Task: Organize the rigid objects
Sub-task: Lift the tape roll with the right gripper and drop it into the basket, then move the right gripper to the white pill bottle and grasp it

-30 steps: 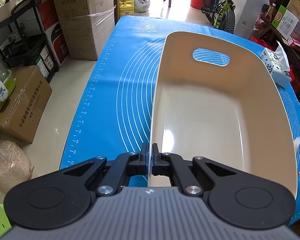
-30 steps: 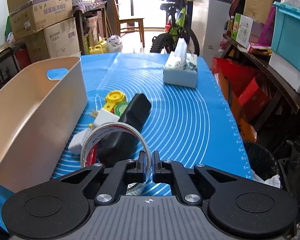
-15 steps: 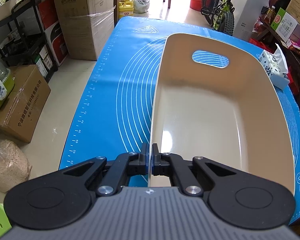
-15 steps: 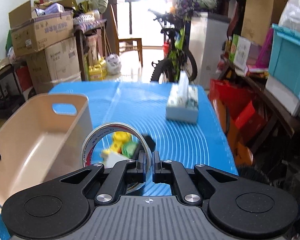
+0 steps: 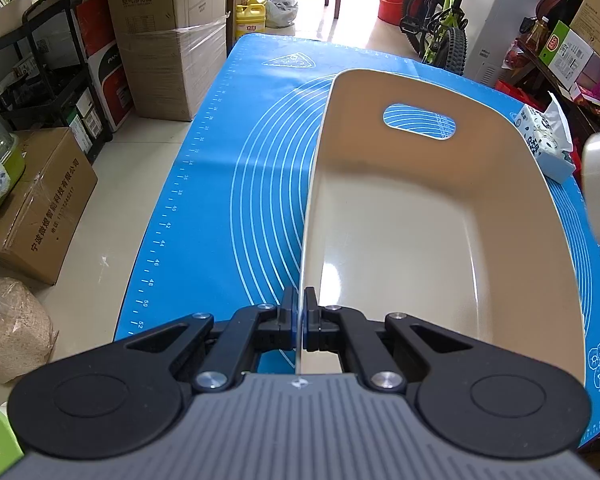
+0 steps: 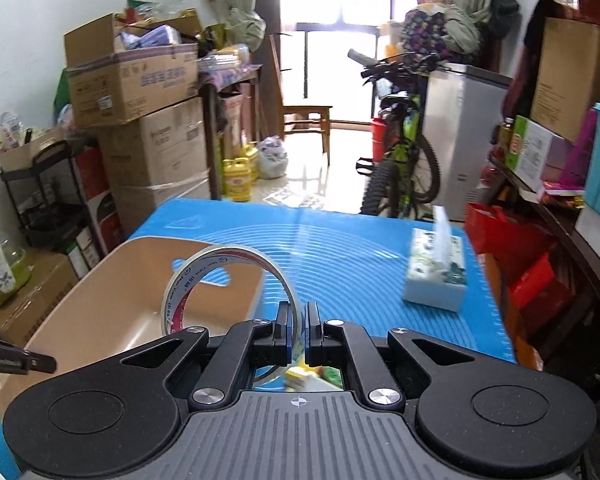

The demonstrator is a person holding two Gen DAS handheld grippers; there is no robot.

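Note:
An empty beige plastic bin (image 5: 360, 132) with a handle slot stands on the blue mat (image 5: 240, 168). My left gripper (image 5: 300, 308) is shut on the rim of its near left wall. My right gripper (image 6: 298, 320) is shut on a roll of clear tape (image 6: 188, 280) with a red-printed core, held upright in the air by the bin's right side (image 6: 132, 280). The tape roll (image 5: 598, 184) also shows at the right edge of the left wrist view. Small yellow and green objects (image 6: 316, 376) lie on the mat below the right gripper, mostly hidden.
A tissue box (image 6: 436, 276) sits on the mat's right side, beyond the bin. Stacked cardboard boxes (image 6: 140, 92) and a black rack (image 5: 48, 64) line the left; a bicycle (image 6: 400, 152) and a shelf with boxes stand behind and right of the table.
The right gripper has risen with the tape roll off the pile of small objects and moved up beside the bin. The left gripper and the bin have stayed put.

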